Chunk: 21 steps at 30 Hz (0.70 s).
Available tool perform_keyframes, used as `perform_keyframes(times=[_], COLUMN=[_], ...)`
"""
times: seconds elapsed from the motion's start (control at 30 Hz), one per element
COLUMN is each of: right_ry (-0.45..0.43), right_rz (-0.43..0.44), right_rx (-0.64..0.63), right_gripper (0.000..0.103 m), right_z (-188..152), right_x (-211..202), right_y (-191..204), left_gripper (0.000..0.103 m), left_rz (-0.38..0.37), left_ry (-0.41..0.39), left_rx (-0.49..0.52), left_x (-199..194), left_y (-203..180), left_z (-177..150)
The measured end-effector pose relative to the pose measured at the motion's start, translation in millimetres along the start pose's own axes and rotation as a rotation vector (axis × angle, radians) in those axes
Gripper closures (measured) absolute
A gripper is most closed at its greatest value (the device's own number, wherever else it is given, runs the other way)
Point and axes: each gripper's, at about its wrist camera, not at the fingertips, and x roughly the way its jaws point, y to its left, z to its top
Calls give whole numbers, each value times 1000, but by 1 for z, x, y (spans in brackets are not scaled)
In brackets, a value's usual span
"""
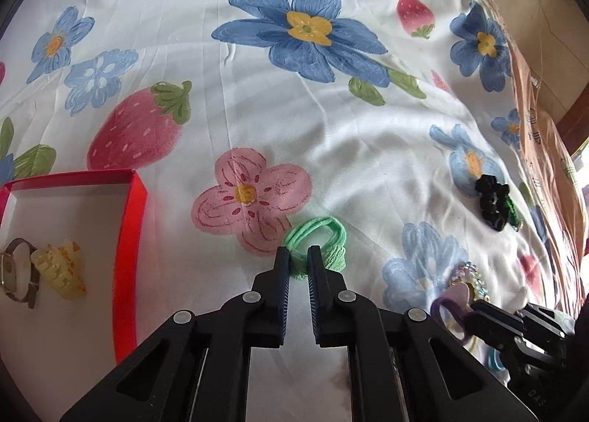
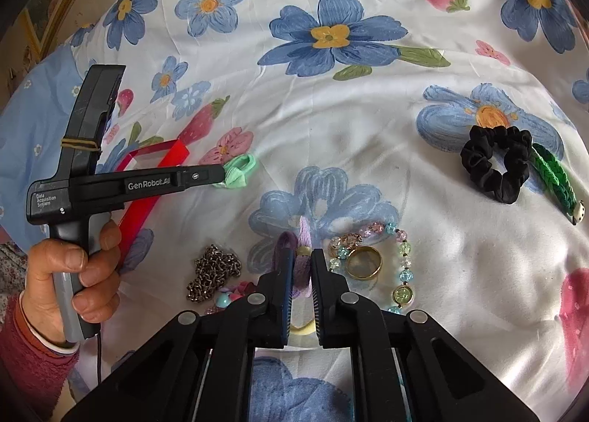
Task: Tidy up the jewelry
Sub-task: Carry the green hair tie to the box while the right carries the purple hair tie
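You are pinching the green hair ties (image 1: 319,242) in the left tongs (image 1: 298,263), clamped shut on them on the bedsheet (image 1: 257,98), presumably to carry them to the red box (image 1: 127,238) just beside. Your right tongs (image 2: 302,267) are closing on the purple hair tie (image 2: 300,271) beside the gold ring (image 2: 364,263).

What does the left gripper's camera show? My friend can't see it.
The left gripper pinches a mint green hair tie on a flowery bedsheet. A red box at left holds a watch and a yellow hair claw.
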Motion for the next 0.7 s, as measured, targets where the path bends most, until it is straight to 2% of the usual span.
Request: perform_keyframes(times=[0.4,0.7], right_ry=[-39,-37], right_rz=[53,110], right_rx=[-30,-76], right_gripper=[94,94], right_z=[10,12], right_x=[-13,-10], right_y=[30,69], left_gripper=[95,95], left_rz=[4,41], left_ry=[-101,-146], left_rx=[-40,-105], left_x=[-90,-148], left_y=[22,52], left_z=[-40,-77])
